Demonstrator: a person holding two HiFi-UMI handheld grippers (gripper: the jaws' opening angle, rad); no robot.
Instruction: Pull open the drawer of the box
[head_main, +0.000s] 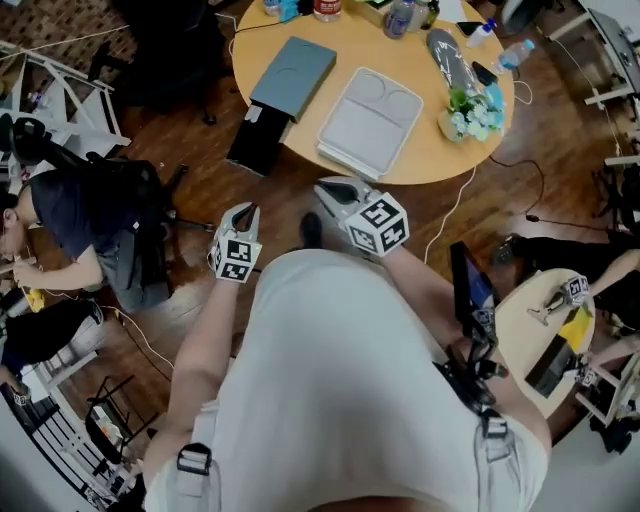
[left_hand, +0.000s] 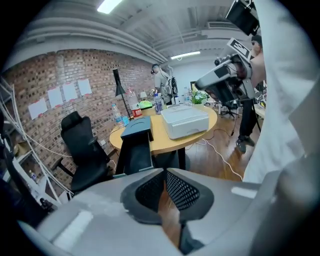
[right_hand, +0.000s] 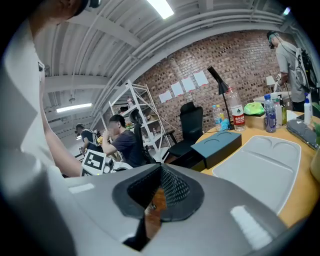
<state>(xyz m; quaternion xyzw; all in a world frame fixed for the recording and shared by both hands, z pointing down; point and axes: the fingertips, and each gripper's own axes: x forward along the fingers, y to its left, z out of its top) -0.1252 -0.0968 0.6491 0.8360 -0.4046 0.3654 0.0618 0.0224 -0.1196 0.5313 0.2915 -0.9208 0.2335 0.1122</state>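
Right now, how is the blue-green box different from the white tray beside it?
The box is dark teal; the tray is pale white. The box has a black drawer pulled out past the edge of the table; the tray shows no drawer. Both lie flat on the round table.

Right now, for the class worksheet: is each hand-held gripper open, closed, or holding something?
Left hand-held gripper: closed, nothing between its jaws.
Right hand-held gripper: closed, nothing between its jaws.
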